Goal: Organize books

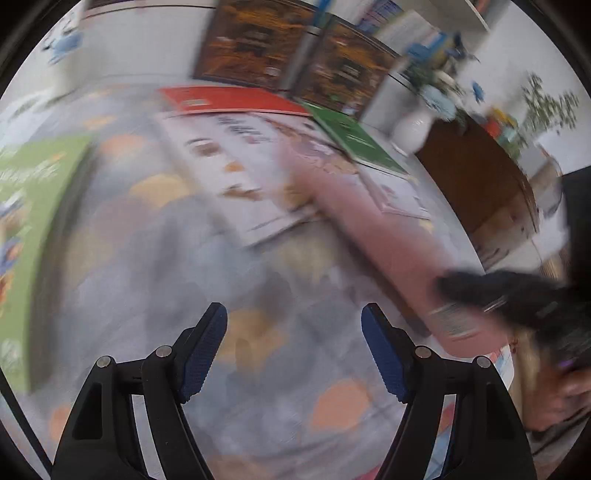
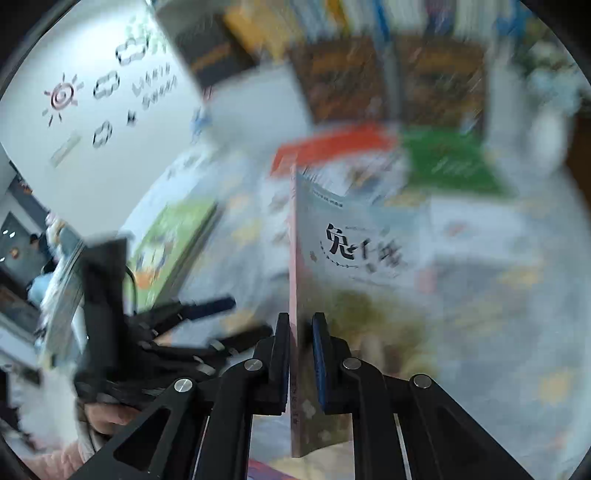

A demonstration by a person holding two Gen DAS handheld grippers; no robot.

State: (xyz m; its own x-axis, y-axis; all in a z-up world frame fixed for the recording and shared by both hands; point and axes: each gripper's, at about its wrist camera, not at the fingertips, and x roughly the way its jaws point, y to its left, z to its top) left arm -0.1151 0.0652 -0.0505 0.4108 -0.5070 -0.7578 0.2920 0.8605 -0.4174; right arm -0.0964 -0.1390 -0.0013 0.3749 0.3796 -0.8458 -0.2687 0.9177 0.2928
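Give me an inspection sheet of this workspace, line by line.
Surface: patterned cloth, blurred.
Job's things: pale book held on edge; red book, green book and a picture book lie flat.
Clutter: white vase.
Grippers: left gripper open, empty; right gripper shut on the pale book.
Cables: one thin black cable behind the left gripper.
Surroundings: bookshelf, doodled white wall.
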